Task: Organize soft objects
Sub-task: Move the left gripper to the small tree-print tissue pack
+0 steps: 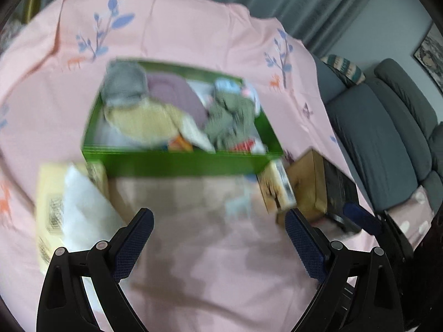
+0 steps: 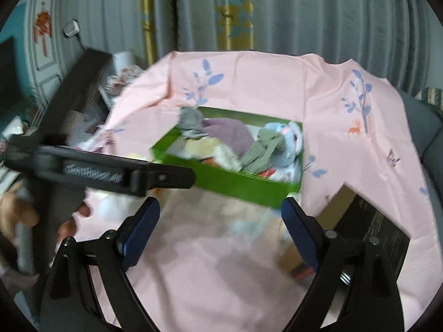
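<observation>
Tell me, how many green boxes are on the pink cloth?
1. The green box sits mid-cloth, filled with soft things. Beside it are only cardboard boxes; anything under the pink cloth stays hidden.

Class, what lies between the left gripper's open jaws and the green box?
Only bare pink cloth, seen in the left wrist view, between the left gripper and green box.
</observation>
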Tool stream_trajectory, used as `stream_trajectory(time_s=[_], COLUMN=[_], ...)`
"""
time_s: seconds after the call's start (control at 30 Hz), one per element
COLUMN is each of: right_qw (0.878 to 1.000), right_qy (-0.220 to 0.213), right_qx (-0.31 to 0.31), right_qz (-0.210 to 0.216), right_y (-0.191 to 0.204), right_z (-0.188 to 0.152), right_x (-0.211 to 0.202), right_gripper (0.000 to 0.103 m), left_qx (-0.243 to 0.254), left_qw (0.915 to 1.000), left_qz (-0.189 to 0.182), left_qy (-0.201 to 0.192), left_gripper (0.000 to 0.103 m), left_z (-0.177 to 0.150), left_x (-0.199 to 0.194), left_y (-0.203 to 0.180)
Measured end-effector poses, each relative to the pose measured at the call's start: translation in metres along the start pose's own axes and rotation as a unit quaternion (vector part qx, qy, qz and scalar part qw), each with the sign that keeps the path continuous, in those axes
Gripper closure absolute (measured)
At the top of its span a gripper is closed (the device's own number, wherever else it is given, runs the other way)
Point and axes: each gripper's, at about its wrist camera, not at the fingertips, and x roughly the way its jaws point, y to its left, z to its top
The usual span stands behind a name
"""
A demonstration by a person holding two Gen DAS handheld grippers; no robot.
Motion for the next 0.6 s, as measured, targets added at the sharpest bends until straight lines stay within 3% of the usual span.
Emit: stream_trajectory(time_s=[0.23, 0.47, 0.6], right_qw=[0.999, 0.999, 0.999], right_qy=[0.022, 0.010, 0.001], right_qx=[0.002, 0.036, 0.031], right_qz=[0.031, 0.039, 0.042], right_y=[-0.003, -0.015, -0.015], right_z=[-0.062, -0.065, -0.065], right_x=[-0.017, -0.014, -0.013], right_gripper=[0.013, 0.013, 0.013], left_qx=[-0.013, -0.083, -0.082], left_qw=[0.9987, 0.9944, 0.9947], left_qz=[-0.021, -0.047, -0.036], left_qy=[0.046, 0.046, 0.050], left_gripper=[0.007, 0.007, 0.007], left_z=[-0.022, 0.006, 0.023], left_x=[0.046, 0.089, 0.113], left_y=[-0.012, -0.032, -0.047])
